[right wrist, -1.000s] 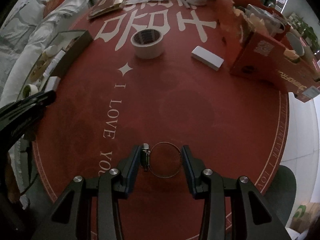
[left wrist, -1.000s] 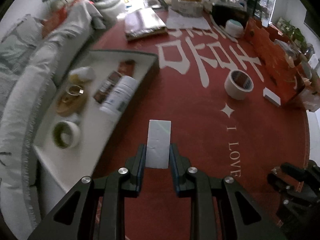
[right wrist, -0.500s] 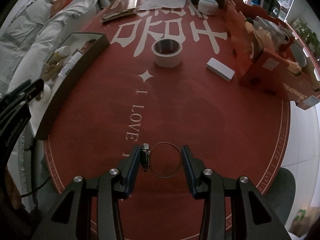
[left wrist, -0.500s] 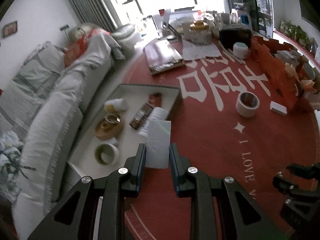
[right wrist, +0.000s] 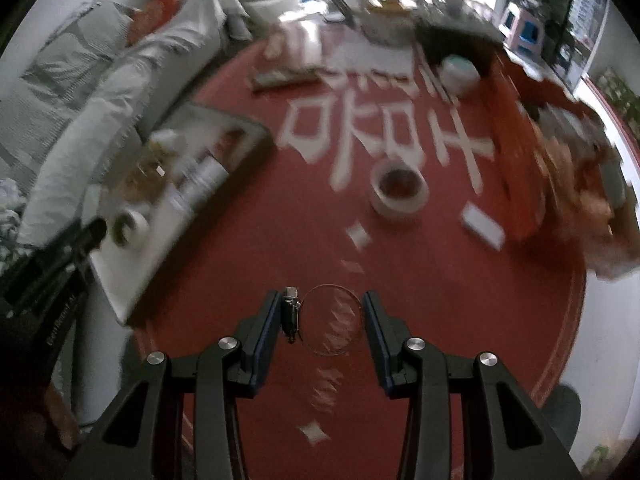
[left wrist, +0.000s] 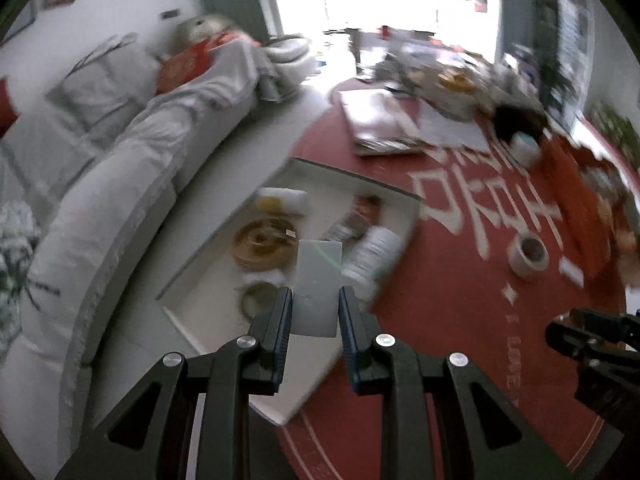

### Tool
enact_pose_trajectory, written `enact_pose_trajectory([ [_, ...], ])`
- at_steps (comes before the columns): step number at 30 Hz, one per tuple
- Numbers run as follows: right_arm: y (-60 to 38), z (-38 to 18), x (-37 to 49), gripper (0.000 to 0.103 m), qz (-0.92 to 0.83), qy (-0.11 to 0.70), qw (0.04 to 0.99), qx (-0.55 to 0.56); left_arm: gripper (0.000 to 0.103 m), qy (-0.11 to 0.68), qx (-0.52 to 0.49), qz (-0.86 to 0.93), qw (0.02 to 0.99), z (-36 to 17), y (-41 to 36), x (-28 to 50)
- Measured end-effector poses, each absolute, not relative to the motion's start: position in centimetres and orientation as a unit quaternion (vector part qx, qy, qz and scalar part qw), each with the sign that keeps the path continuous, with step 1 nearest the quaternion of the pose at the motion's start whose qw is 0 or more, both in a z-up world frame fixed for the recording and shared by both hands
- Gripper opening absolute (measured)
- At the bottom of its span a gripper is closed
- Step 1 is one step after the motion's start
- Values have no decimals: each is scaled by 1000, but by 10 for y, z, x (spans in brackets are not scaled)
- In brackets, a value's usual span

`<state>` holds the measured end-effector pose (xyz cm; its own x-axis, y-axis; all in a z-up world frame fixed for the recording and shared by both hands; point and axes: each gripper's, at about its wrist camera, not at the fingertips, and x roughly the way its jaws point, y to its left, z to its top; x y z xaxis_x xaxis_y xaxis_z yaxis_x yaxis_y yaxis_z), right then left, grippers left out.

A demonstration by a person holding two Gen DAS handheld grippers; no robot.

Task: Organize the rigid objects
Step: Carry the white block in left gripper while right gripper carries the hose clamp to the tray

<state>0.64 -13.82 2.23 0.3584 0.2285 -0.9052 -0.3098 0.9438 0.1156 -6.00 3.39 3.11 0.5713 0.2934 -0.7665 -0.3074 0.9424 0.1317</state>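
Note:
My left gripper [left wrist: 315, 302] is shut on a flat white rectangular block [left wrist: 317, 286] and holds it in the air over the near part of the white tray [left wrist: 224, 248]. The tray lies on the round red table and holds a white bottle [left wrist: 372, 256], a wooden disc [left wrist: 262, 245], a tape roll [left wrist: 258, 300] and other small items. My right gripper [right wrist: 322, 312] is shut on a thin metal hose clamp [right wrist: 328, 318], raised above the red table's near edge. The tray also shows in the right wrist view [right wrist: 132, 280] at left.
A white tape roll [right wrist: 398, 192] and a small white box [right wrist: 482, 226] lie on the red table. An orange carton [right wrist: 532, 184] full of things stands at the right. A grey sofa [left wrist: 120, 160] runs along the left. Books and clutter fill the far side.
Both grippers have risen and tilted up, each keeping its object. The left gripper has moved left, from over the red table to over the tray.

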Motion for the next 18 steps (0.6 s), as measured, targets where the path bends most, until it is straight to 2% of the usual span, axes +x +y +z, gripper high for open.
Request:
enact_pose_trajectory([
  [10,-53,82,54,43,235,477,846,-40,25,414,-62,244,875,64,110,-41],
  [18,-11,70,76,43,250,478,839,-70,25,449,-84,246,855,37,126,-19],
])
